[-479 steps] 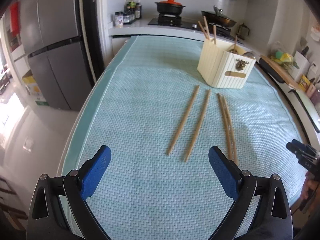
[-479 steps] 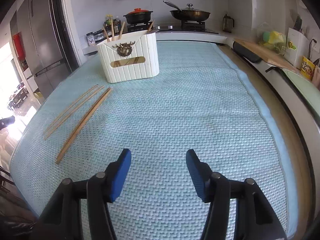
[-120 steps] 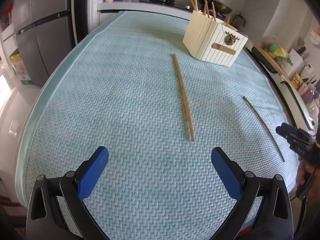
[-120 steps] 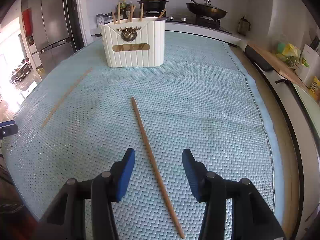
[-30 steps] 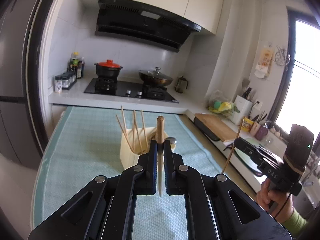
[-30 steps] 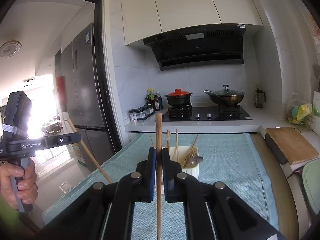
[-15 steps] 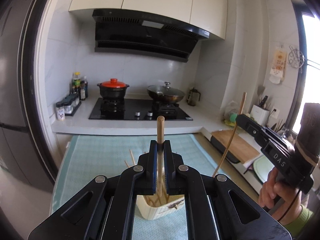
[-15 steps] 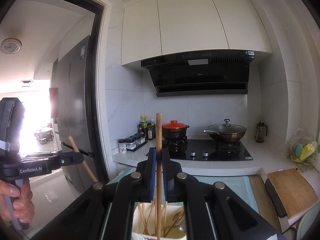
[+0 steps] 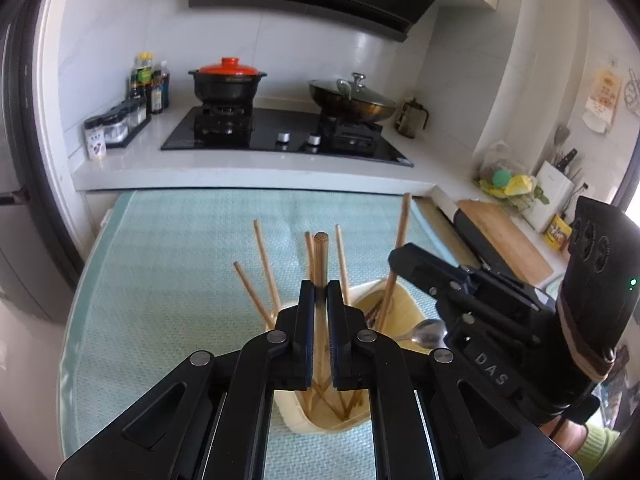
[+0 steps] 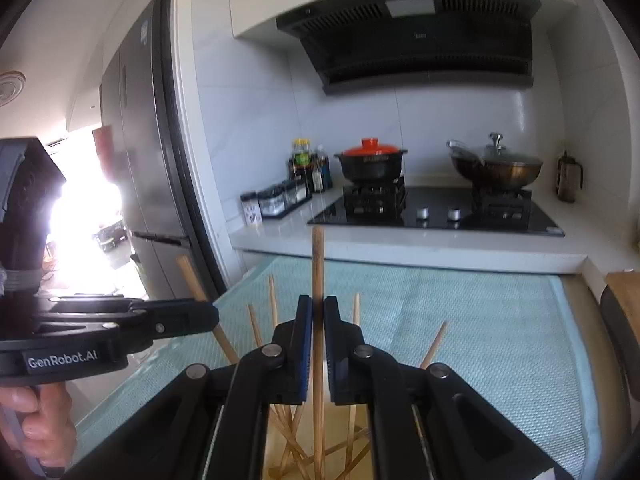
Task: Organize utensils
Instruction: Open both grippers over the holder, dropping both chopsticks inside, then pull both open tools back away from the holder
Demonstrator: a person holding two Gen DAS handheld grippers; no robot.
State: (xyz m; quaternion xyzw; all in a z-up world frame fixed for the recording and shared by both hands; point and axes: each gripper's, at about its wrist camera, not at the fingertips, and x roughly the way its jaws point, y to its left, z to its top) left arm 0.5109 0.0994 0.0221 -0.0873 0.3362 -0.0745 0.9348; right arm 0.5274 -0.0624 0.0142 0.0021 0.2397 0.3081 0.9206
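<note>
Both grippers came down over the cream utensil holder (image 9: 404, 308) since a second ago.
Left gripper (image 9: 320, 292) and right gripper (image 10: 317, 312) each clamped one chopstick (image 9: 320, 256) above the teal mat (image 9: 160, 280), near the stove (image 9: 280, 136).

chopsticks (image 9: 320, 264): matt wood | table cloth (image 9: 168, 280): woven, textured | spoon (image 9: 428, 330): shiny metal

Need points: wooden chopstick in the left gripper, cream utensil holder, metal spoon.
wooden chopstick in the left gripper (image 9: 320, 258), left wrist view, on the shaft just above the pads
cream utensil holder (image 9: 412, 307), left wrist view, on the far right rim
metal spoon (image 9: 428, 331), left wrist view, on the bowl
</note>
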